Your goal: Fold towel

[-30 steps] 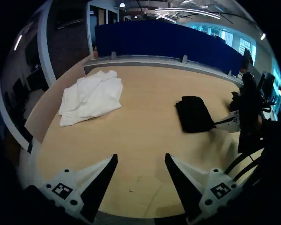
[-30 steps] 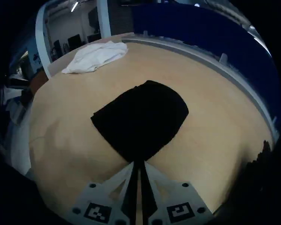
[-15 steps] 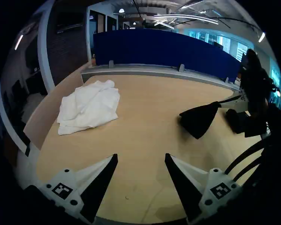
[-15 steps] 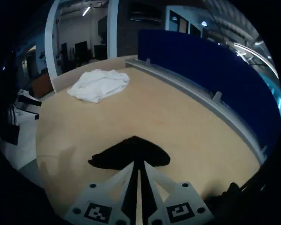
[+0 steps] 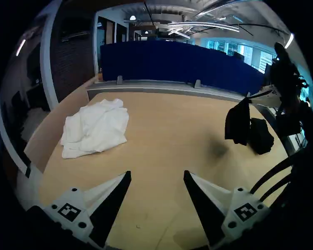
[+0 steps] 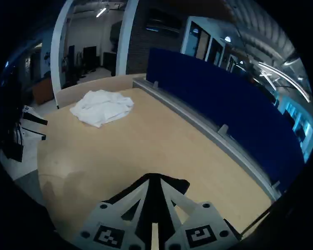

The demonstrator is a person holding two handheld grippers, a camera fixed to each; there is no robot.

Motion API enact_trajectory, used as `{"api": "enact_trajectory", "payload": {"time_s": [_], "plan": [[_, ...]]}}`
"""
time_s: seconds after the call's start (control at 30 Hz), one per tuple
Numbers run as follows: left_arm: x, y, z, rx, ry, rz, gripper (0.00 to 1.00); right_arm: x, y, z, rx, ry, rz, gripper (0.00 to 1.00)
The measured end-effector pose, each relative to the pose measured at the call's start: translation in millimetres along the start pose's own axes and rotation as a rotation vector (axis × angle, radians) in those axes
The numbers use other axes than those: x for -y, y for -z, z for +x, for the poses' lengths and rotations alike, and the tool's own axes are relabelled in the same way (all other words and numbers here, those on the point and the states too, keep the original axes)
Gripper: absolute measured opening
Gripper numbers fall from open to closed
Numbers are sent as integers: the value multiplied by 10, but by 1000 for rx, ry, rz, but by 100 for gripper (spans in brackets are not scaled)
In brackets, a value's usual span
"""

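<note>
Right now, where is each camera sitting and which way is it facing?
Left gripper view: rides the left gripper, facing across the table to the blue screen; its open fingers show below.
Right gripper view: rides the right gripper, facing along the table; its fingers pinch a black cloth.
Both share the white towel and black cloth.

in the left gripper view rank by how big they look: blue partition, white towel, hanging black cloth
1. blue partition
2. white towel
3. black cloth
Distances from the camera differ, so true sizes are unsure.
</note>
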State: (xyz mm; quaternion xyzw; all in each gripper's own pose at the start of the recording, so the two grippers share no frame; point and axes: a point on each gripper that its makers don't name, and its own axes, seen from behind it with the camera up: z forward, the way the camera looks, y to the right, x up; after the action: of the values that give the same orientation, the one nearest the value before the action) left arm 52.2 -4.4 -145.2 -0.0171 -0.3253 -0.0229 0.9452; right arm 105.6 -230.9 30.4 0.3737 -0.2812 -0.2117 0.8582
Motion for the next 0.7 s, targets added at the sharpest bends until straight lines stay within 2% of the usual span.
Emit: {"api": "enact_trajectory", "payload": {"time_s": [0.37, 0.7], "plan": [[-74, 28, 35, -7, -15, -15, 93, -339, 245, 62, -31, -53, -38, 4], [-165, 35, 57, -7, -26, -25, 93, -735, 515, -18, -14, -46, -90, 4]]}}
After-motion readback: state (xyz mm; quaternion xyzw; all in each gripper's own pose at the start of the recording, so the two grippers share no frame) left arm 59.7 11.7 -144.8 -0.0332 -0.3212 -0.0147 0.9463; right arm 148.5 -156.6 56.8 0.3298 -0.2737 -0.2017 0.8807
